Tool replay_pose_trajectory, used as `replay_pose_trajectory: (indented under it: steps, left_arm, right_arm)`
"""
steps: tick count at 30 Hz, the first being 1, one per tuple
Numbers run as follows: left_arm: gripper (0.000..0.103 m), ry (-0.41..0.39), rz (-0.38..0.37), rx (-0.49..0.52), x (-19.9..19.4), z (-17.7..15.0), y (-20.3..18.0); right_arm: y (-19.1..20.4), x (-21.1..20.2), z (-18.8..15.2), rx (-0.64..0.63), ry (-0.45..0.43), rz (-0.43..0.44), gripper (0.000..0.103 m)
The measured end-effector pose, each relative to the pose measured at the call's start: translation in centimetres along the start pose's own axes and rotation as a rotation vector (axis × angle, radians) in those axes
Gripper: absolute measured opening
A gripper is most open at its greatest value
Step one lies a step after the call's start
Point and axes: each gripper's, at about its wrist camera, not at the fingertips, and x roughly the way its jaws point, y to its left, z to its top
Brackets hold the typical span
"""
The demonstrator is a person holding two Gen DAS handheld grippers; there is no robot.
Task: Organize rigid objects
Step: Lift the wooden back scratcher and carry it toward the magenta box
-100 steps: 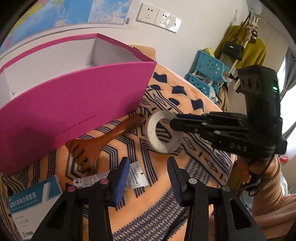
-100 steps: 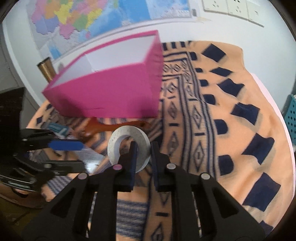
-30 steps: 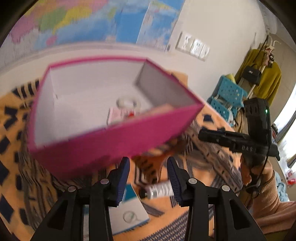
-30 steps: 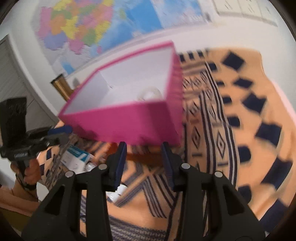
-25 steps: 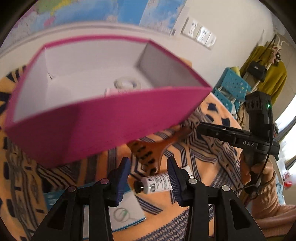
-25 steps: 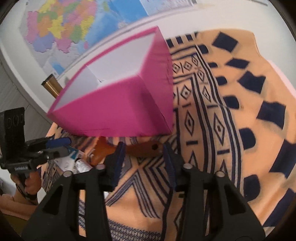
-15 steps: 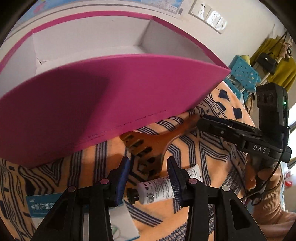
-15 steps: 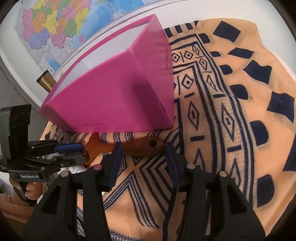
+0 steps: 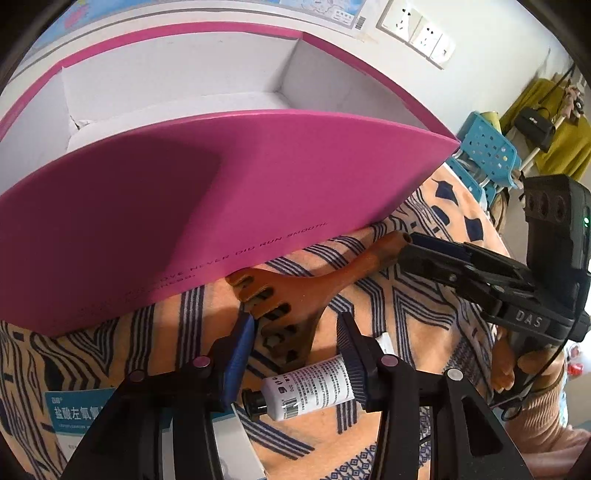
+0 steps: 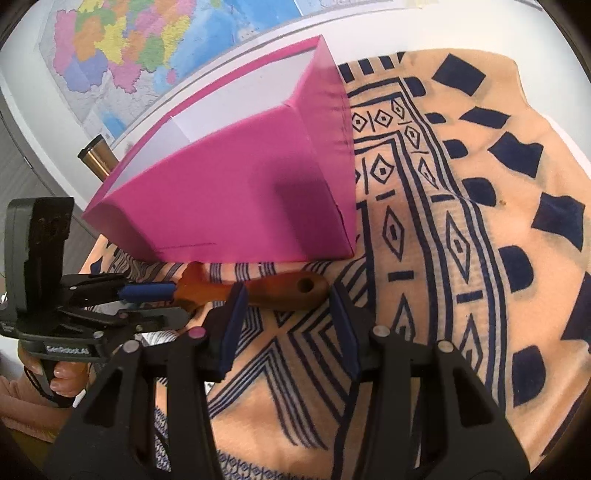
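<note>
Lying on the patterned cloth (image 10: 461, 229) just before the pink box (image 10: 236, 199), the slotted wooden spatula (image 9: 295, 299) is bracketed by both wide-open tools, the right gripper (image 10: 288, 321) at its handle and the left gripper (image 9: 295, 343) over its head, likely for boxing.

Cloth (image 10: 461, 206): orange with navy geometric pattern, covering the surface.
Wall map (image 10: 147, 40): multicoloured, at 11 o'clock in the right wrist view.
Wall sockets (image 9: 417, 31): white, at 1 o'clock.
Blue plastic chair (image 9: 487, 151): at 2 o'clock.
Yellow garment (image 9: 565, 144): hanging, with black handbag (image 9: 533, 123).
</note>
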Motion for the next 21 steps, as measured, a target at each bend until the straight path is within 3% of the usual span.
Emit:
replay_pose_trajectory:
  steps: [21]
  left_arm:
    - [0.046, -0.082, -0.015, 0.001, -3.9, -1.5, -0.2]
  right_arm:
    - [2.5, -3.4, -0.2, -0.041, -0.063, 0.017, 0.049]
